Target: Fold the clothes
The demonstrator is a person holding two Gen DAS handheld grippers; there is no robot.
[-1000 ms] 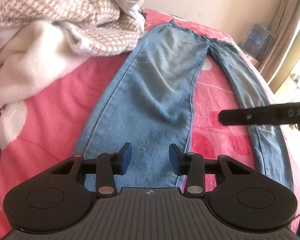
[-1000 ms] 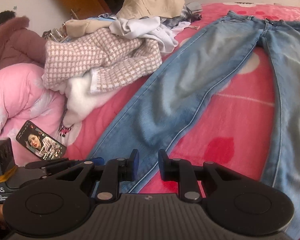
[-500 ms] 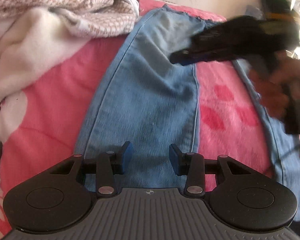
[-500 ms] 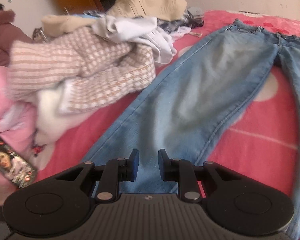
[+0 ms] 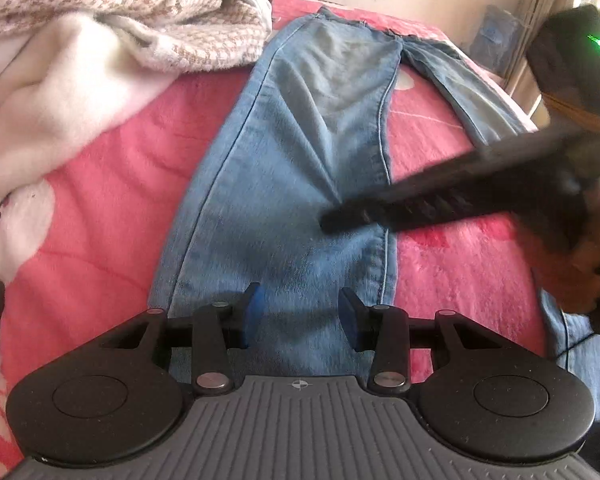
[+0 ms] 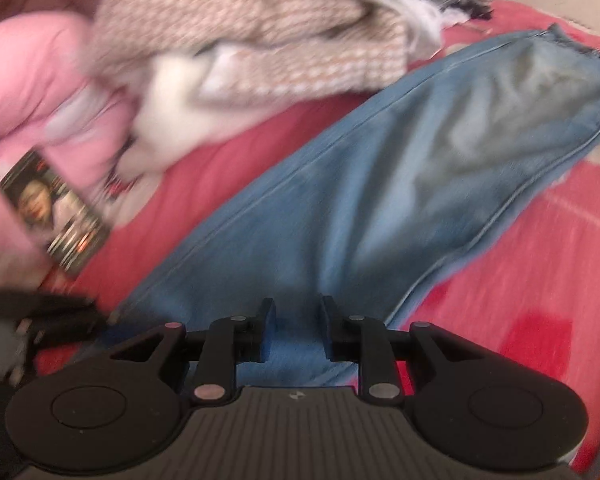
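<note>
The right gripper has swung over from the far side of the pink fleece bedspread and now hangs above the near trouser leg of the faded blue denim jeans, its jaws parted a little and widening, with only cloth seen below the gap and nothing pinched. A second ago it sat off beside the other leg; in the left wrist view its dark, blurred body now crosses the leg just ahead and to the right of the left gripper. The left gripper has barely shifted: jaws apart, empty, poised over the hem end of that same leg, which runs straight away from it toward the waistband. Both tools now sit over one leg, so the likely reading is that a first grasp on the leg is being set up; no fold has been made yet. Up and to the left of the left claw lies a heap of checked beige-and-white knitwear, and left of the right claw a phone with a lit screen. No lettering is legible now; the right view is motion-blurred.
</note>
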